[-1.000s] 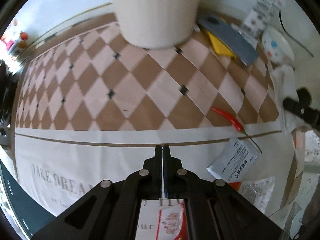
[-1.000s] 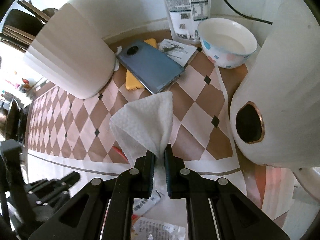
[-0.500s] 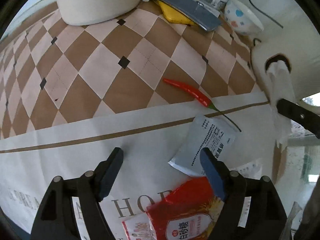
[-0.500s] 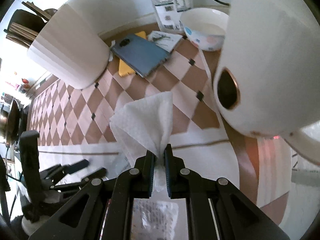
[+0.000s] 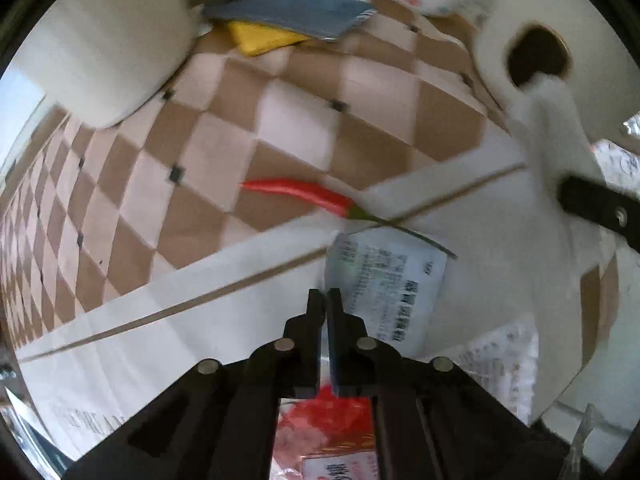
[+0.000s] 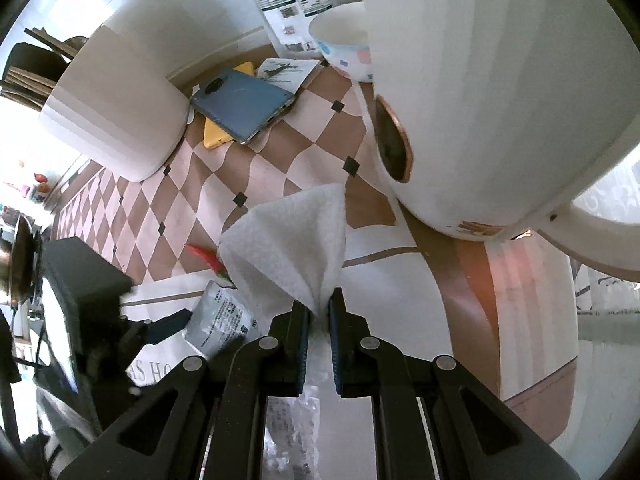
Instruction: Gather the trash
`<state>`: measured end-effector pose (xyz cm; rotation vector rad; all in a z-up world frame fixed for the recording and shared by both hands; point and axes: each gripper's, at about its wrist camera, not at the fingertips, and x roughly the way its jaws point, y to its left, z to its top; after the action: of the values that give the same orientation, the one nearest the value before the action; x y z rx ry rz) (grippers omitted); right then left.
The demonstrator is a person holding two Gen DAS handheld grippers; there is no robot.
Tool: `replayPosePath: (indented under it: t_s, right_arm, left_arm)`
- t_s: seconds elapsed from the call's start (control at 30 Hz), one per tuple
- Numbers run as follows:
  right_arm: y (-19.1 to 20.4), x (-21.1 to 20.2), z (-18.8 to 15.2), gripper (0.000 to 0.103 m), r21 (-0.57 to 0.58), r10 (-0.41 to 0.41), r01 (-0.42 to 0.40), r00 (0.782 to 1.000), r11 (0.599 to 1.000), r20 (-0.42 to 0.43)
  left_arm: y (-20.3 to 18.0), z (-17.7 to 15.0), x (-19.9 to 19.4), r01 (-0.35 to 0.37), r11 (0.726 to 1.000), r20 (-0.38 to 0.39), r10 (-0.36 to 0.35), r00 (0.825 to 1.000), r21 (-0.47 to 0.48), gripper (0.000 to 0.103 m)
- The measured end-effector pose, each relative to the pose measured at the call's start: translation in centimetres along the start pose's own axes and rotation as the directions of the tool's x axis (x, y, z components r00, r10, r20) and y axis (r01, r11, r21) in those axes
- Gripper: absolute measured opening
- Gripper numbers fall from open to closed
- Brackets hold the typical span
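Two grippers work over a checked brown-and-cream tablecloth (image 5: 280,128). From the right wrist view, the right gripper (image 6: 319,304) has its jaws pressed together on the bottom corner of a white paper towel (image 6: 292,248), which fans upward toward 12 o'clock in front of the camera. A large white bin (image 6: 500,92) with a dark round opening fills the 1 to 3 o'clock side, close beside the towel. At 9 o'clock the left gripper (image 6: 172,322) shows as a dark body low over the cloth, next to a white printed sachet (image 6: 224,320). From the left wrist view, the left gripper (image 5: 325,300) has its fingers drawn almost together with only a thin slit between them, and I cannot tell whether anything is pinched there. Its tips sit just at the left edge of the white sachet (image 5: 388,284), which lies flat at 1 o'clock from them. A red chili pepper (image 5: 304,194) lies beyond at 12 o'clock, its green stem reaching over the sachet's top edge. A red packet (image 5: 324,436) shows beneath the gripper body at 6 o'clock, and a crumpled printed wrapper (image 5: 500,360) lies at 4 o'clock. At 3 o'clock the towel (image 5: 556,136) hangs from the right gripper's dark finger (image 5: 596,204), before the bin's opening (image 5: 536,56).
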<state>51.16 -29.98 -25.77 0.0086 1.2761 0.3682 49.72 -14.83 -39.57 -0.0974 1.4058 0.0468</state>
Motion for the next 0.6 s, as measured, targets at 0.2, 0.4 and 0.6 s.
replayPosePath:
  t_s: [0.2,0.4,0.6]
  right_arm:
    - [0.0,-0.2,0.0,0.010,0.000,0.017,-0.017,1.000,1.000,0.004]
    - [0.3,-0.7,0.4,0.010,-0.005,0.036,-0.036,0.999,0.999,0.014]
    - [2.2,-1.0,0.7,0.010,-0.043,0.061,-0.060,0.998,0.997,0.024]
  left_arm:
    - [2.3,-0.6,0.4,-0.015,0.992,0.027,0.018,0.999,-0.124,0.000]
    - [4.9,-1.6,-2.2,-0.050,0.975,0.104,0.075,0.992,-0.218,0.000]
    - [9.1,-3.1,-8.6,-0.091,0.944,0.171,0.152,0.974,-0.318,0.000]
